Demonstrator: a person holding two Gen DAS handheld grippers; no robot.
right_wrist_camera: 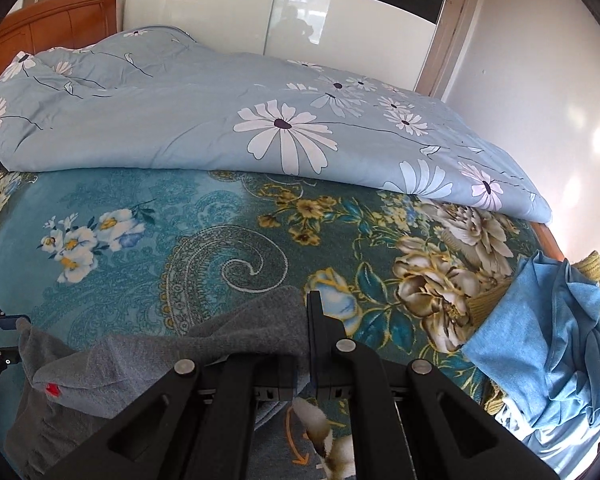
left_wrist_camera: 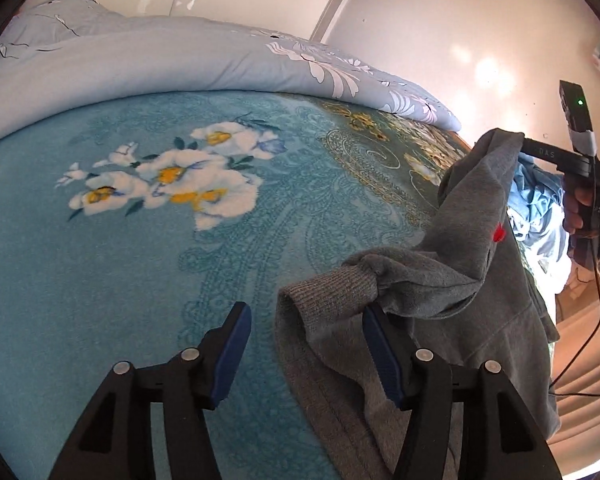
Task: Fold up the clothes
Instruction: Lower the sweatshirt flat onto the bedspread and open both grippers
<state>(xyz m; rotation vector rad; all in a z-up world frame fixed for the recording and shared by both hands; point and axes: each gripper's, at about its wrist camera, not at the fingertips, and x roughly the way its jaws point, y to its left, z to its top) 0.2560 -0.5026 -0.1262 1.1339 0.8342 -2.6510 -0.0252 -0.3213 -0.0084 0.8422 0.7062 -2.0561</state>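
Note:
A grey sweatshirt with a small red mark lies bunched at the near right edge of the bed. My left gripper is open; the ribbed grey cuff sits between its blue-padded fingers, draped against the right one. My right gripper is shut on a fold of the grey sweatshirt and holds it lifted; in the left wrist view it shows at the right, gripping the raised cloth.
The bed is covered by a teal floral blanket. A folded light-blue duvet with white flowers lies across the far side. A pile of light-blue clothes sits at the right edge. A wooden headboard and a wardrobe stand behind.

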